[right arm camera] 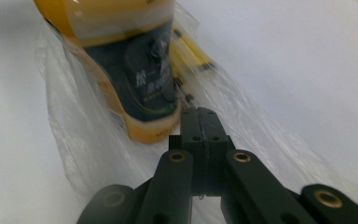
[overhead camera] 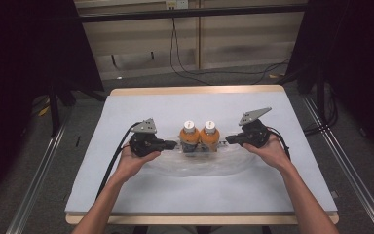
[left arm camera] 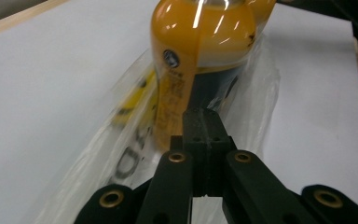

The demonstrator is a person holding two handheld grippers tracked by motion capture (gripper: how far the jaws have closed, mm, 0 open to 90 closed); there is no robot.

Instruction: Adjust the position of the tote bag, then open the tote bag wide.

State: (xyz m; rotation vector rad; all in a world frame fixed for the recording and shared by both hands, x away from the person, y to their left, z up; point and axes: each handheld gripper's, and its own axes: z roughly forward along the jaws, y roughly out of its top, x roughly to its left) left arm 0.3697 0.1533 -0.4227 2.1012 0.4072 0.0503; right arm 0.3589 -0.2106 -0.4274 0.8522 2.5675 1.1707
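Two orange drink bottles are sitting upright side by side near the middle of the worktop (overhead camera: 126,195), touching each other, both inside a clear plastic bag (overhead camera: 199,163) that's spreading out flat toward the person. The left bottle (overhead camera: 189,136) and the right bottle (overhead camera: 209,136) both have white caps.

The left tongs (overhead camera: 174,144) are coming in from the left, and the left gripper view is showing the jaws pressed fully together, pinching the bag's film right in front of the bottle's label. The right tongs (overhead camera: 228,140) are doing the mirror thing from the other side: jaws clamped tight on the plastic just beside the dark label of the nearer bottle. So both are gripping the bag, not the bottles themselves.

Each gripper is being held in a hand, forearms coming up from the near edge. The right gripper view is looking a bit blurry.
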